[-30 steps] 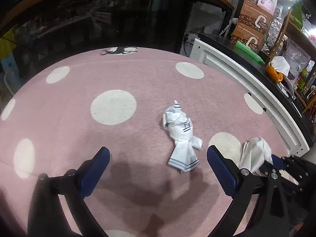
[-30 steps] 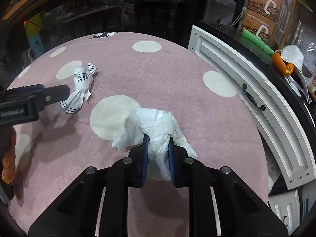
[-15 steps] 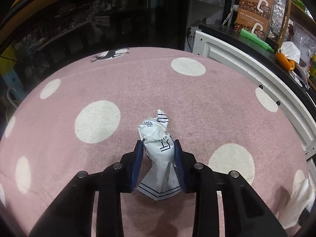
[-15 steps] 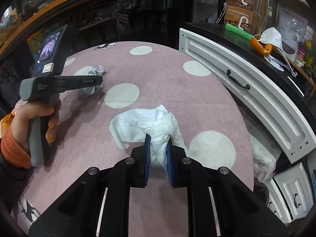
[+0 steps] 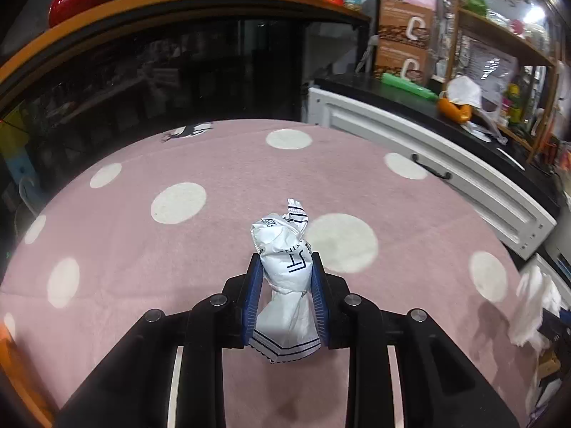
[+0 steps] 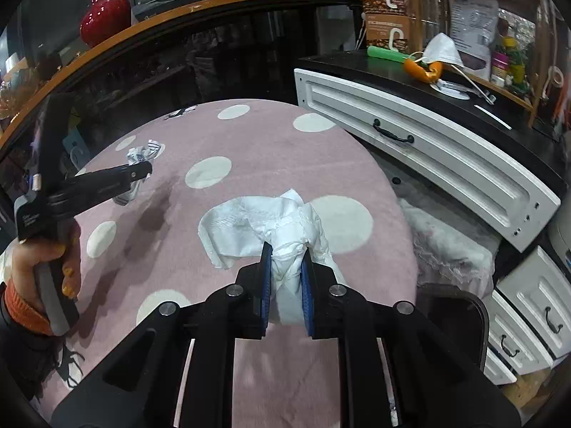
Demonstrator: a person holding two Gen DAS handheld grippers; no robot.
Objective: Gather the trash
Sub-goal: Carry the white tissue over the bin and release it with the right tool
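Note:
My left gripper (image 5: pixel 285 267) is shut on a crumpled white wrapper with black print (image 5: pixel 283 249) and holds it above the pink dotted rug (image 5: pixel 214 164). My right gripper (image 6: pixel 286 253) is shut on a crumpled white tissue (image 6: pixel 257 224), also raised over the rug (image 6: pixel 249 135). In the right wrist view the left gripper (image 6: pixel 142 171) shows at far left with the wrapper (image 6: pixel 141 153) in it. In the left wrist view the tissue (image 5: pixel 531 306) shows at the right edge.
A white drawer unit with black handles (image 6: pixel 428 142) runs along the rug's right side, with a mask, orange and green items on top. A dark cabinet (image 5: pixel 178 71) stands behind the rug. A dark bin-like opening (image 6: pixel 453 317) and a fluffy pale mat (image 6: pixel 446 249) lie at right.
The left gripper closed on the printed wrapper and lifted it off the rug. The right gripper, still shut on the tissue, rose higher and drew back.

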